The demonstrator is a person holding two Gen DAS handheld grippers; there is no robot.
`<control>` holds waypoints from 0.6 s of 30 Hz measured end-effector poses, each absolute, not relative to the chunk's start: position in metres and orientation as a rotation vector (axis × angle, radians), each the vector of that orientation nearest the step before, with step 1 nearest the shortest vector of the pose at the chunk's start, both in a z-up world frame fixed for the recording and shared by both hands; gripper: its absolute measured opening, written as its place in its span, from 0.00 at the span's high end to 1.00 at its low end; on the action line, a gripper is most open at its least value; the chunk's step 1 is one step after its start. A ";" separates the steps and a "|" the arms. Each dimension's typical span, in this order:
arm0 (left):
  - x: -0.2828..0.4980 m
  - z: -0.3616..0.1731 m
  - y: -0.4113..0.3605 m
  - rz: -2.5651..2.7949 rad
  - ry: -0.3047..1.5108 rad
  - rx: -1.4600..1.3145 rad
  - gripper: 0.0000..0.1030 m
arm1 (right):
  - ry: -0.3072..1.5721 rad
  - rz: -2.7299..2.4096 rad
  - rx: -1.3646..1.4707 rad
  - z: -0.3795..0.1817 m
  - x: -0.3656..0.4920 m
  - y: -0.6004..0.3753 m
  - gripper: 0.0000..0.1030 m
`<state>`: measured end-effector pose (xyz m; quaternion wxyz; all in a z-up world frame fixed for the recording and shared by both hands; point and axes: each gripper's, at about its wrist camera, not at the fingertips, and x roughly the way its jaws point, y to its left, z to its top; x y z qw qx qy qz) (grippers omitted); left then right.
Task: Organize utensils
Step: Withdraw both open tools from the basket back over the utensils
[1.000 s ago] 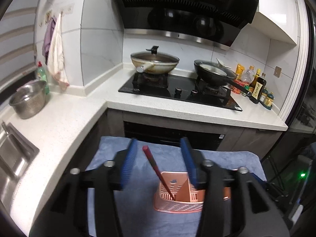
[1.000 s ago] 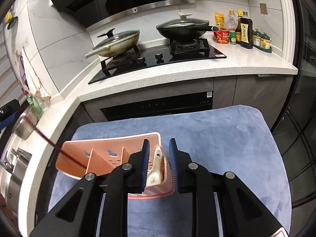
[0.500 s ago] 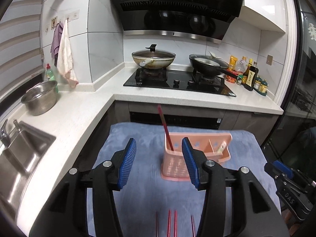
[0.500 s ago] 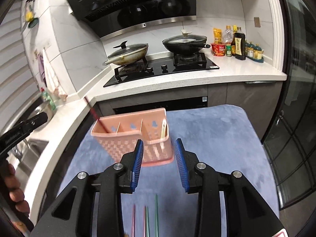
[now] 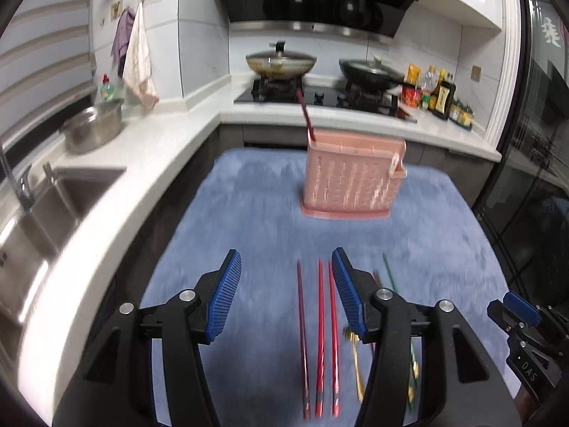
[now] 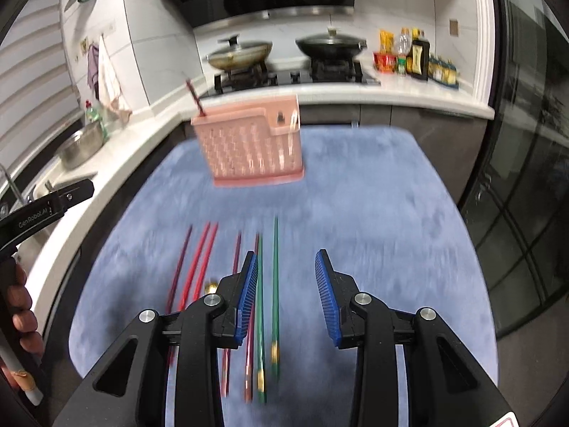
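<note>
both grippers, left [image 5: 286, 291] and right [image 6: 284, 293], were drawn back from the pink holder [image 5: 350, 181], jaws opened further and empty; loose chopsticks [image 6: 274, 284] were next.

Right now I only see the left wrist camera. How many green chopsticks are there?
Observer: Two green chopsticks lie side by side on the cloth.
Operator: Is the right gripper holding one?
Observer: No. The right gripper is open above them; its jaws have just been opening and the pads touch nothing.
Operator: Who holds the left gripper?
Observer: A hand wraps its handle, at the left edge of the right wrist view.
</note>
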<state>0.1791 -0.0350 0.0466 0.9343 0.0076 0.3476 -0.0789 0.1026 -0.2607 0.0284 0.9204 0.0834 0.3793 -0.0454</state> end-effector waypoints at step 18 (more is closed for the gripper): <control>0.132 -0.058 -0.024 -0.156 0.880 0.024 0.51 | 0.922 -0.115 0.173 -0.069 0.074 -0.244 0.70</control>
